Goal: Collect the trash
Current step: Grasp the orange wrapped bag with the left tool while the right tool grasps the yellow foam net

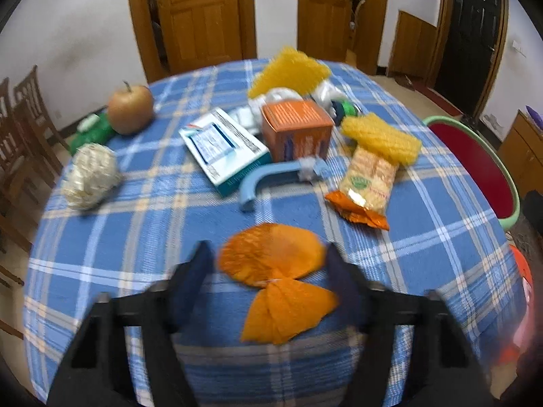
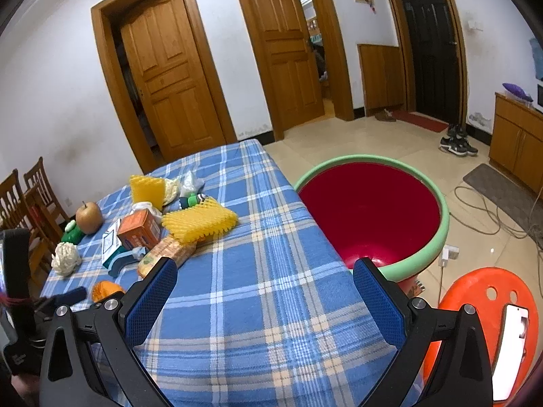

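- Plaid-clothed tabletop (image 2: 258, 271) carries scattered litter; the red basin (image 2: 373, 210), probably for collecting, waits beyond its edge, ahead of the empty, wide-apart right gripper (image 2: 264, 291).
- Left gripper (image 1: 268, 264): jaws apart, straddling the orange wrapper (image 1: 271, 257), not visibly pinching.

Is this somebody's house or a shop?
Most likely a home's dining room: a table under a blue plaid tablecloth, brown wooden dining chairs by the wall, panelled wooden doors, and dark sneakers left on the floor.

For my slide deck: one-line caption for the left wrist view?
Left gripper straddles orange crumpled wrapper on blue plaid tablecloth, pads not yet pressing.
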### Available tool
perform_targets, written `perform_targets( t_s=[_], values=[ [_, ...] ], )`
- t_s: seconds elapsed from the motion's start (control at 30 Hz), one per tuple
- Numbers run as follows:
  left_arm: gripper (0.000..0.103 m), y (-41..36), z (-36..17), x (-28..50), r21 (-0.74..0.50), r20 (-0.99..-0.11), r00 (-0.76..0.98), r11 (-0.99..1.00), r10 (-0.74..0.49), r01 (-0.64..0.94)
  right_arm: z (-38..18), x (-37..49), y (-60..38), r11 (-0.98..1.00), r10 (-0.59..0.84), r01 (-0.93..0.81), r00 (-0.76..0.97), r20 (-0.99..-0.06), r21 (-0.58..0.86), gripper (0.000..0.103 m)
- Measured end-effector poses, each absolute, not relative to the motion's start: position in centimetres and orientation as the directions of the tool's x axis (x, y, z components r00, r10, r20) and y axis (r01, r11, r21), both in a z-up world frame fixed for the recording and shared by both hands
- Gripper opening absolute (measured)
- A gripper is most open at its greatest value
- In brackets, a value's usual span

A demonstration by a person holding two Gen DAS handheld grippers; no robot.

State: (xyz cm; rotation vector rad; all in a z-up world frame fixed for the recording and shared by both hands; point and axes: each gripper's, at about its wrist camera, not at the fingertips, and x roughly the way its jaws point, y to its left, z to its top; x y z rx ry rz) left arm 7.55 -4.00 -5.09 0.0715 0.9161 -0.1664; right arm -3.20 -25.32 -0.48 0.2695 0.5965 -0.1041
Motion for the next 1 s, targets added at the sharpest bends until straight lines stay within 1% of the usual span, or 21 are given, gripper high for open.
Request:
perform_targets(
  t_s=[0.17,0.33,0.47,0.53,0.63,0.73,0.8,0.83,0.87,0.93,1.0],
  values=[
    [0.049,-3.6,-4.9,8.0,-0.059,-0.795,0.585,0.979,-0.163,0.193,-0.3,-1.6,-25.0,0.964,0.001,0.157,0.806,-0.593,0.214,0.103],
    [0.049,-2.5,-3.0,8.5,-0.074,-0.767,0.612,0.974,-0.193,0.215,-0.1,0.1,-23.8,0.969,0.028,0.131,0.783,-0.622,0.208,0.103],
    [0.049,-1.1,-1.0,10.0,-0.059,-0.732,0.654,0.974,-0.192,0.220,0.1,1.7,-22.6,0.968,0.065,0.111,0.755,-0.653,0.224,0.103],
    [0.049,-0.5,-0.3,10.9,-0.058,-0.719,0.668,0.975,-0.191,0.217,0.1,2.6,-21.8,0.971,0.056,0.114,0.746,-0.664,0.209,0.103],
    [0.049,0.6,0.0,12.1,-0.073,-0.703,0.682,0.974,-0.203,0.215,0.0,3.9,-20.9,0.972,0.040,0.131,0.732,-0.680,0.198,0.103],
    [0.049,1.4,-0.2,12.9,-0.091,-0.688,0.691,0.972,-0.220,0.218,-0.6,5.3,-20.5,0.965,0.049,0.149,0.711,-0.702,0.218,0.103],
    [0.049,1.9,-0.6,13.2,-0.111,-0.685,0.688,0.968,-0.239,0.226,-1.0,6.2,-20.2,0.960,0.040,0.171,0.698,-0.715,0.221,0.097],
    [0.049,2.1,-0.8,13.4,-0.122,-0.687,0.683,0.966,-0.249,0.230,-1.2,6.6,-20.1,0.955,0.042,0.184,0.692,-0.721,0.232,0.090],
    [0.049,2.2,-1.0,13.4,-0.132,-0.687,0.679,0.963,-0.258,0.233,-1.5,7.0,-20.1,0.949,0.051,0.194,0.683,-0.728,0.248,0.085],
    [0.049,2.6,-1.5,13.8,-0.165,-0.690,0.664,0.956,-0.289,0.245,-2.0,7.8,-20.2,0.929,0.094,0.206,0.670,-0.737,0.306,0.081],
    [0.049,2.9,-1.7,13.8,-0.186,-0.691,0.653,0.949,-0.311,0.255,-2.4,8.6,-20.5,0.909,0.117,0.230,0.658,-0.744,0.347,0.081]
  ],
)
